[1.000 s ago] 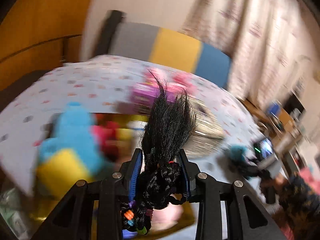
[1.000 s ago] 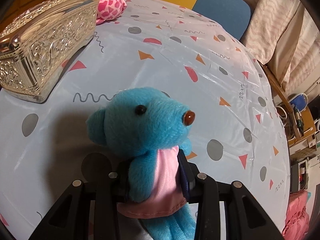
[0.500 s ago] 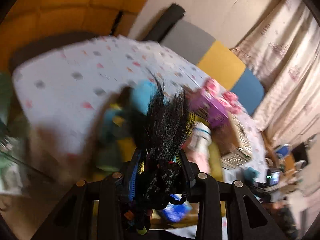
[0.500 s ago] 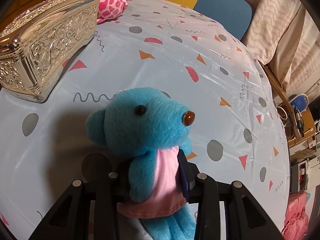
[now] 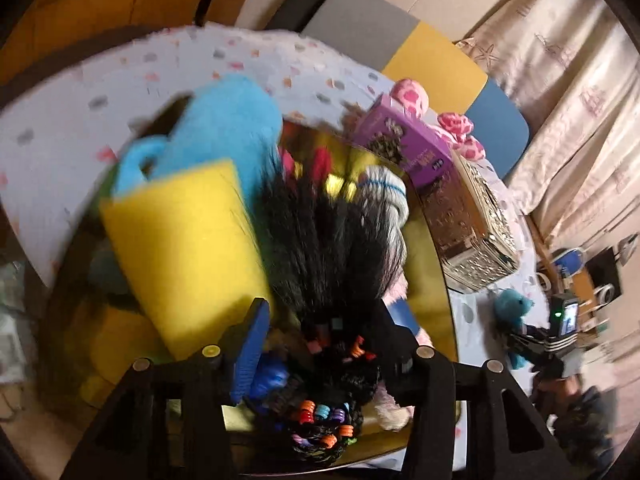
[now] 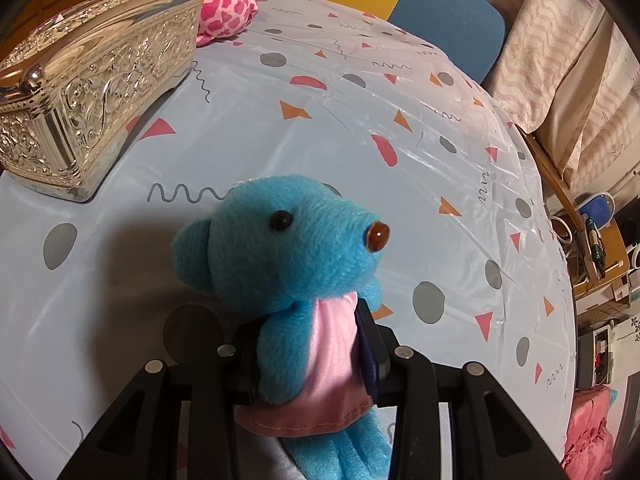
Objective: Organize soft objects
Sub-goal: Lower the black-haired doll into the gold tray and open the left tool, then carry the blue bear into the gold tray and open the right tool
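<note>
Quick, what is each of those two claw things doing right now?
Left gripper: opening, black-haired doll with coloured beads between its jaws.
Right gripper: closed on the blue plush bear in pink dress.

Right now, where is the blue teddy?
Right wrist view, low centre: the blue teddy sits clamped in the right hand-held gripper above the patterned tablecloth, right of the silver box.

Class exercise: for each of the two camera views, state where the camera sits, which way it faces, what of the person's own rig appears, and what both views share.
Left wrist: on the left gripper, facing down at a gold bin of soft toys; its opening fingers flank a black hair tuft with beads.
Right wrist: on the right gripper, facing down at the patterned tablecloth; its fingers clamp a blue plush bear in a pink dress.
Shared: ornate silver box, pink spotted plush, the bear.
</note>
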The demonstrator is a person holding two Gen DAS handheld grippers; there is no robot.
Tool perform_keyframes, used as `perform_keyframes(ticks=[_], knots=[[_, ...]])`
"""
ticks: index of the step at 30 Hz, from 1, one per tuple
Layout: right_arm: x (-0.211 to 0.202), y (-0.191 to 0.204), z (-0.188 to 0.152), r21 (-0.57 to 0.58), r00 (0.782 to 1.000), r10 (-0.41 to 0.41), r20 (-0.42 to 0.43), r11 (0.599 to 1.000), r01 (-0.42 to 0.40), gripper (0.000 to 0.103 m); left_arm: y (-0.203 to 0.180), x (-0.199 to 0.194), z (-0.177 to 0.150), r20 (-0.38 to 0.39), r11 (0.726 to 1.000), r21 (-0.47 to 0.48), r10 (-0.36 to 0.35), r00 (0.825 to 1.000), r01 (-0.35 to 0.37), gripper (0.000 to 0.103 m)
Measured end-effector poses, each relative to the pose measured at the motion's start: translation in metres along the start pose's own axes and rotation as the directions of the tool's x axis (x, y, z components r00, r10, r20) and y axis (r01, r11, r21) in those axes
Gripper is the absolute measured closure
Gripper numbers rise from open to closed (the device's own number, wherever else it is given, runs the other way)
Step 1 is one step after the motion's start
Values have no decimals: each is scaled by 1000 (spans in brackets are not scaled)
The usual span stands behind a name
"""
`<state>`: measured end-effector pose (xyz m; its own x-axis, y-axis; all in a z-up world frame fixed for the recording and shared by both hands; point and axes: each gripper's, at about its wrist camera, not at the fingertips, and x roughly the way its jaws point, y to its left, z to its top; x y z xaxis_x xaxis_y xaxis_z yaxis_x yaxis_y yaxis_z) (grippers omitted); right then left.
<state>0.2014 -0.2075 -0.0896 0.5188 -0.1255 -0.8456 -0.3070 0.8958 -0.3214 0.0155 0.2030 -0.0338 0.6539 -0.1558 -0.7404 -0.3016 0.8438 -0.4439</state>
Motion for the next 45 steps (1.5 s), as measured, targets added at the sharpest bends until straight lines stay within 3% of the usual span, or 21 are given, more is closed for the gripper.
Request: perform_keyframes(ticks=[5,8,12,16,22,24,25,31,39,45], knots=[[0,1,0,-11,1000,-9,1,1000,9,66,-14,-12,4,91,988,128,74,993,-86,53],[-1,3,0,-26,1000,-20,6,999,20,66,-21,-7,0,85,972,200,105,991,-120,70],[-1,4,0,-35,1000,-17,3,999,17,70,-20,13,-5,34,963,217,155,987,-159,74],[-1,5,0,-41,1000,-19,2,999,19,70,-2,11,-4,41,962,180,200,979,-204,75],[-1,4,-1,-33,1000,-16,4,999,16,70,4,8,-6,44,963,177,201,979,-205,73],[-1,4,-1,-28,1000,-13,4,1000,14,70,5,6,-7,30,973,154,172,985,-175,58],[-1,4,-1,-25,1000,-12,4,1000,12,70,5,6,-5,28,976,143,162,986,-165,57],[0,3,-1,-17,1000,-10,3,1000,10,70,0,-8,-5,62,974,154,156,986,-164,55],[1,4,-1,-16,1000,-21,-10,1000,21,71,-8,-30,-1,170,958,193,179,969,-211,49],[-1,12,-2,-12,997,-59,-42,998,59,72,-8,-39,1,202,952,211,179,963,-221,48]])
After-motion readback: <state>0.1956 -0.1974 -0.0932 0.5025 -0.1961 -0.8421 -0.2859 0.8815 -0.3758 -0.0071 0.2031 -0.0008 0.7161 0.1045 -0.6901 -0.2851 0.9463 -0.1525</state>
